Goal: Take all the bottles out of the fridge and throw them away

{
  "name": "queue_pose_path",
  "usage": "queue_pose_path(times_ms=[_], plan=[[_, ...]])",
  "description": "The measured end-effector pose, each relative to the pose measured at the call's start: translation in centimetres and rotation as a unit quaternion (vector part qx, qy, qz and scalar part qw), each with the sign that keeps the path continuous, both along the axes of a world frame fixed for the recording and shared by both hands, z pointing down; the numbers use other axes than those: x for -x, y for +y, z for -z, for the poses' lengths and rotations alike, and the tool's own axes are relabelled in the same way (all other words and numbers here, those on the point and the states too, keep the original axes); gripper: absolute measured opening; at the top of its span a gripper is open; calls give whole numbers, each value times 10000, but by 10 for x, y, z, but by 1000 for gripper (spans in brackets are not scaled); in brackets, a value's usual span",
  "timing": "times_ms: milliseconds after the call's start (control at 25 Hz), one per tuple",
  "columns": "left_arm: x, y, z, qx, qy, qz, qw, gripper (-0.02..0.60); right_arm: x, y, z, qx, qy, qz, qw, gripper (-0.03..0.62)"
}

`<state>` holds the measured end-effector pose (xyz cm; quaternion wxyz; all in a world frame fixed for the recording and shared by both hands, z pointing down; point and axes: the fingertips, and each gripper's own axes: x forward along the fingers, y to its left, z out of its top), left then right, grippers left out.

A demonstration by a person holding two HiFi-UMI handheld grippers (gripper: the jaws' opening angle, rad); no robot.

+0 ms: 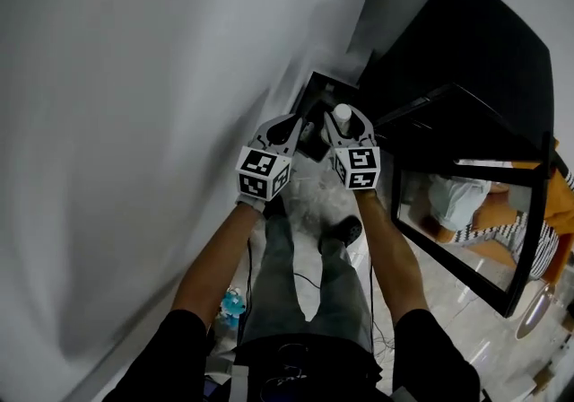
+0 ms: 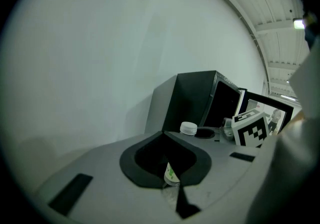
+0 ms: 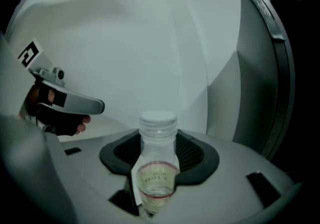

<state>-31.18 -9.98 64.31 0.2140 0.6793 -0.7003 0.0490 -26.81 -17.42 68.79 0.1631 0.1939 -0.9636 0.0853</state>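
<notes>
Holding two bottles clear of the open fridge [image 1: 466, 50]: right tool [image 3: 159, 150] clamped round an upright, white-capped clear bottle [image 3: 157, 173], left tool [image 2: 167, 160] pinching a green-labelled bottle [image 2: 170, 173]. Not yet thrown away; probably mid-task, disposal next, fridge interior unseen.

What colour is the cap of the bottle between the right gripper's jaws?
White; the cap shows best in the right gripper view.

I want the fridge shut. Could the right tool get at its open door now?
Probably yes: the door stands open beside that arm, nothing between. But the right tool is clamped on a clear bottle.
</notes>
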Motion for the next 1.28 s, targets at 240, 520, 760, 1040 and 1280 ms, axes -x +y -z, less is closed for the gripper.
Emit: queue_pose_path(times_ms=[240,520,760,1040,1280], plan=[[-4,5,-91,282,152,-177,9993,2,-3,5,-90,174,234,-23,9996,196],[-10,14,-159,494,292,-227,9981,2,-11,15,-176,416,533,-86,9977,196],[-9,24,-180,562,365,-204,9975,2,-10,18,-215,584,681,-169,9958,197],[3,28,-182,551,389,-79,9977,2,1,20,-239,820,933,-122,9922,198],[10,33,-175,558,381,-1,9977,2,0,15,-227,808,928,-209,9922,198]])
